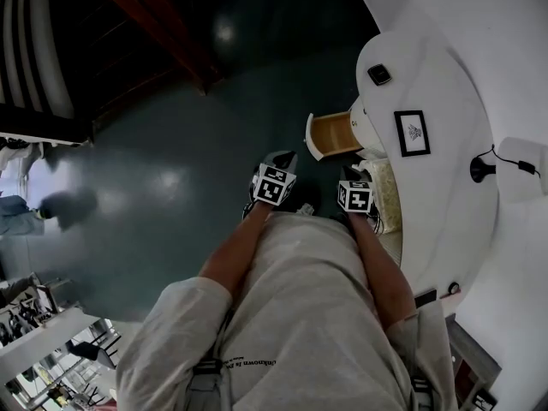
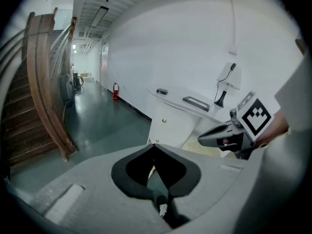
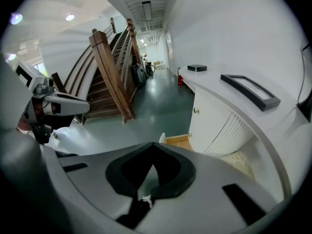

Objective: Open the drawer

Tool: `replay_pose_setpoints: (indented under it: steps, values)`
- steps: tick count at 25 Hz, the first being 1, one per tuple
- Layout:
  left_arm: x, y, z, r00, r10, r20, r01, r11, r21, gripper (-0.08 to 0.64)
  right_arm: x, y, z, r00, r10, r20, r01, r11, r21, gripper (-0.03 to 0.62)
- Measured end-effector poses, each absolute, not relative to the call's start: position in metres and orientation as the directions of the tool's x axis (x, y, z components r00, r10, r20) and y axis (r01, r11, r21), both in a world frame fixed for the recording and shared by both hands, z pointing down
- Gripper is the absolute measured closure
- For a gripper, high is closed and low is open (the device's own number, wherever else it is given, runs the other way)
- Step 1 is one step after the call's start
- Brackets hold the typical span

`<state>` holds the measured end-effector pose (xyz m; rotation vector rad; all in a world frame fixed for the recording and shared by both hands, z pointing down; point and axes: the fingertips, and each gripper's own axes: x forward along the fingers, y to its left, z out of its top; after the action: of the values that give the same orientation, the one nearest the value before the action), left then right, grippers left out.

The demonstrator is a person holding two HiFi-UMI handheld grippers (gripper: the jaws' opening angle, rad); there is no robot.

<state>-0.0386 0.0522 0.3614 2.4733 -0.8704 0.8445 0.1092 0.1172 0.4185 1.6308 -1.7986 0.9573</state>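
The drawer (image 1: 330, 134) of the white curved cabinet (image 1: 428, 75) stands pulled out, showing its wooden inside and white front. It also appears in the right gripper view as a wooden edge (image 3: 176, 141) just past the jaws. My left gripper (image 1: 282, 159) and right gripper (image 1: 351, 176) hang side by side in front of my legs, short of the drawer and not touching it. Both are shut with nothing between the jaws, as the left gripper (image 2: 154, 145) and right gripper (image 3: 153, 144) views show.
On the cabinet top lie a small black device (image 1: 379, 74), a framed picture (image 1: 412, 133) and a black lamp base with cable (image 1: 481, 169). A wooden staircase (image 3: 109, 67) rises to the left. A pale mat (image 1: 387, 197) lies by the cabinet foot.
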Motion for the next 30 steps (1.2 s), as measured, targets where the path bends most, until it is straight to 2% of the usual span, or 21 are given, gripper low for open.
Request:
replay_pose_setpoints:
  steps: [10,30]
  values:
    - [-0.029,0.056,0.367,0.63,-0.391,0.671,-0.639,-0.752,0.161,0.549,0.126,0.13,0.422,-0.092,-0.611,0.787,-0.984,-0.065,-0.166,0.577]
    - [-0.013,0.068,0.378,0.633,-0.328,0.701,-0.578,-0.803,0.145,0.549,0.127,0.134,0.422,-0.113,-0.626,0.772,-0.98,-0.058,-0.19,0.577]
